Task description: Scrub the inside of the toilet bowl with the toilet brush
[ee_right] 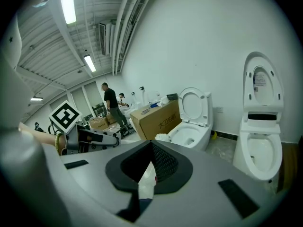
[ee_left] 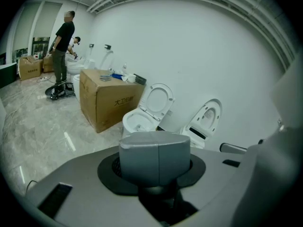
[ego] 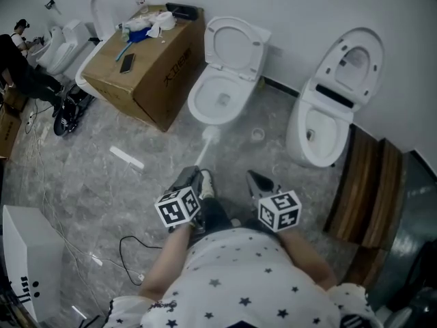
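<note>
1. The left gripper [ego: 201,181] carries the toilet brush [ego: 204,150]. In the left gripper view its jaws [ee_left: 155,150] stand pressed together as one grey block, and the head view shows the pale handle running out from them, so I judge them clamped on the handle
2. The right gripper [ego: 258,182] has its jaws apart with nothing between them. Its own view shows only cloth and floor through the dark V-shaped gap [ee_right: 149,167]
3. The brush's long axis runs forward and slightly to the right from the left jaws, straight towards the toilet bowl [ego: 195,106], whose lid [ego: 234,43] stands raised against the wall
4. The brush head [ego: 210,135] hangs over the floor [ego: 123,190], just short of the bowl's front rim and outside it. The right gripper view places the white head [ee_right: 161,137] beside the rim, not within the bowl
5. By my judgement scrubbing is not yet begun; the head must go forward along its own axis, over the rim, then down inside
6. The left gripper is the nearer to this bowl. A second toilet [ego: 317,125] stands off to the right, and a cardboard box [ego: 147,63] to the left, both clear of the brush's line
</note>
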Demonstrator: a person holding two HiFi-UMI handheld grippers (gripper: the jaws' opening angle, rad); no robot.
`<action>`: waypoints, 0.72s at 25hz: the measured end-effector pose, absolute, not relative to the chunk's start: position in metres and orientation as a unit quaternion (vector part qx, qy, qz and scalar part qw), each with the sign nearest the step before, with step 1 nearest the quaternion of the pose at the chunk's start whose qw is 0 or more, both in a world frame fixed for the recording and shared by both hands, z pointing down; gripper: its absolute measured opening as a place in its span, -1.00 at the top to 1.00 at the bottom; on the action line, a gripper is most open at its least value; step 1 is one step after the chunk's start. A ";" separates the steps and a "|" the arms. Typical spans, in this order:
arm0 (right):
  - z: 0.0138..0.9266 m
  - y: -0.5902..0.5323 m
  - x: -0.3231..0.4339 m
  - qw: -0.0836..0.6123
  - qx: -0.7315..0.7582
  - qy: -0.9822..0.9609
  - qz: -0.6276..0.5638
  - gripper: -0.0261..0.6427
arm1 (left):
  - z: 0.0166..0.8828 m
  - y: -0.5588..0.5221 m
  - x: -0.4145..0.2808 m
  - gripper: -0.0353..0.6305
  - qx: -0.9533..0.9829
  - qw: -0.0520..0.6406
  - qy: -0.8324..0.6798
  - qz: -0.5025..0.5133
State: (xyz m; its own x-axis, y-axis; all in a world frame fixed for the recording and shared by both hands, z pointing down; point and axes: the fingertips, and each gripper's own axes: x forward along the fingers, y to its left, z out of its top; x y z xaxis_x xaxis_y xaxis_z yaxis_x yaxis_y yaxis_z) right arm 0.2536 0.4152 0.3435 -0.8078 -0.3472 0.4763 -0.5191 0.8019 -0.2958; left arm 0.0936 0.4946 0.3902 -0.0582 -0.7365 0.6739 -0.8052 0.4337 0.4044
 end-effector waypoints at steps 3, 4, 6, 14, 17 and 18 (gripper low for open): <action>0.346 0.405 0.240 0.209 0.232 -0.926 0.212 0.90 | 0.394 0.481 0.082 0.42 0.532 0.440 -0.722 0.041; 0.347 0.400 0.235 0.210 0.232 -0.926 0.212 0.90 | 0.395 0.476 0.077 0.42 0.532 0.442 -0.721 0.042; 0.349 0.390 0.227 0.211 0.234 -0.925 0.215 0.90 | 0.399 0.466 0.070 0.42 0.532 0.446 -0.719 0.045; 0.350 0.352 0.195 0.214 0.246 -0.919 0.221 0.90 | 0.403 0.428 0.037 0.42 0.535 0.456 -0.709 0.051; 0.347 0.339 0.183 0.215 0.250 -0.918 0.223 0.90 | 0.402 0.415 0.025 0.42 0.536 0.459 -0.707 0.052; 0.346 0.335 0.178 0.215 0.251 -0.917 0.223 0.90 | 0.402 0.410 0.020 0.42 0.536 0.461 -0.705 0.053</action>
State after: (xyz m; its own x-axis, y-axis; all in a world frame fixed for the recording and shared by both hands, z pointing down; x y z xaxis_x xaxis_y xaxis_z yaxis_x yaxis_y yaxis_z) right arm 0.1784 0.3350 0.3463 -0.7812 -0.3652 0.5063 -0.5566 0.7747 -0.3001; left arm 0.0205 0.4104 0.4019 -0.0009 -0.7076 0.7066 -0.8053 0.4195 0.4191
